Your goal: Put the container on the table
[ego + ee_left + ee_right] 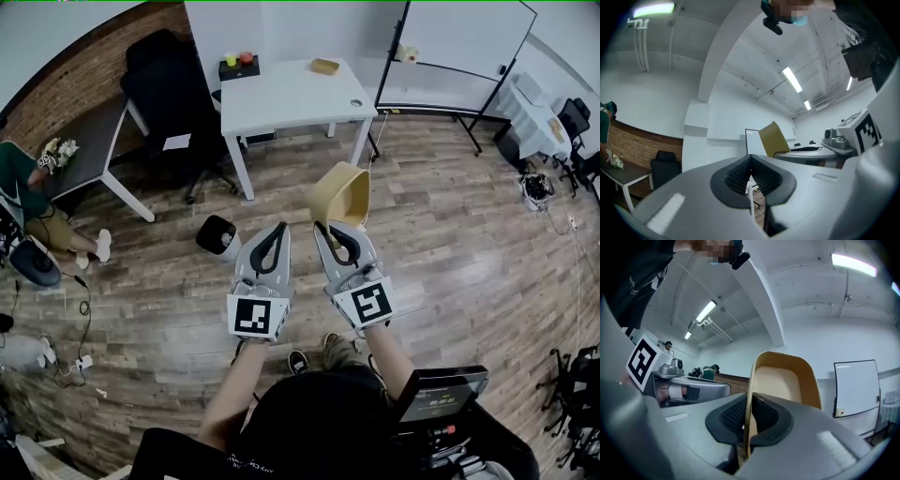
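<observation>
Pinching the container by just its thin rim, the right gripper risks it swinging loose short of the tabletop, since the left gripper, clenched empty, lends no support.

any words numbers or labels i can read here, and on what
None can be read.
Small screen: lit figures, too small to read.
Paper on the black chair: too small to read.
Marker cubes: black-and-white patterns, no letters.
</observation>
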The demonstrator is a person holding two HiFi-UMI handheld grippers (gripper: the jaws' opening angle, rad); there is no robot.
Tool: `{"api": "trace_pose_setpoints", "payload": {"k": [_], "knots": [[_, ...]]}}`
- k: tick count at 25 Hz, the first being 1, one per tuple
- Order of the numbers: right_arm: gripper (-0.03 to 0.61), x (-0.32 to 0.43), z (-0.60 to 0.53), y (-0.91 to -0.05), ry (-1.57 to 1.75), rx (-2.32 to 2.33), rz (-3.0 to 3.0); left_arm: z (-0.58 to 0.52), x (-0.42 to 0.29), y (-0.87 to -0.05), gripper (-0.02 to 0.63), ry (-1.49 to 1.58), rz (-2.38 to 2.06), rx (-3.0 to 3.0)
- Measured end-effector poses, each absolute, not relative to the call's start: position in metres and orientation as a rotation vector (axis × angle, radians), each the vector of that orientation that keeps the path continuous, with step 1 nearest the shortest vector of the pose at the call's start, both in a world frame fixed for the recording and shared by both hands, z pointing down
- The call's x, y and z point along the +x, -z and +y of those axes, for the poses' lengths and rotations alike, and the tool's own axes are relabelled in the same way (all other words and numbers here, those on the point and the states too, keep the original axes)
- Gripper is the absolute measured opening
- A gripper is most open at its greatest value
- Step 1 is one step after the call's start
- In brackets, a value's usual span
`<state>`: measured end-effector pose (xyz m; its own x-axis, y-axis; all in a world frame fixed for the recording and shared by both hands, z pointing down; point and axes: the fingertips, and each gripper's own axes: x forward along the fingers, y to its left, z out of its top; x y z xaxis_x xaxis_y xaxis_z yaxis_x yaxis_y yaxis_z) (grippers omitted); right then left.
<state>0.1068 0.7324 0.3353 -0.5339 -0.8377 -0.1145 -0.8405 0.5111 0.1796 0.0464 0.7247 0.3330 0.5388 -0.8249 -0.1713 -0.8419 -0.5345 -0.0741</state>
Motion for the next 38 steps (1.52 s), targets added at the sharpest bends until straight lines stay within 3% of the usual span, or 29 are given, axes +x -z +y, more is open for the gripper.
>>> {"api": "trace_pose_setpoints", "payload": {"k": [18,38], "knots": [[0.023,0.182,0.572,-0.345,-0.283,-1.389,2.773,0.585,0.122,-0.342,0.002,0.005,1.519,-2.592],[0.023,0.111,0.392,-0.355,-0.330,-1.496,2.839,0.398,0.037,-0.354,0.002,-0.088,1.505,-2.675]]}}
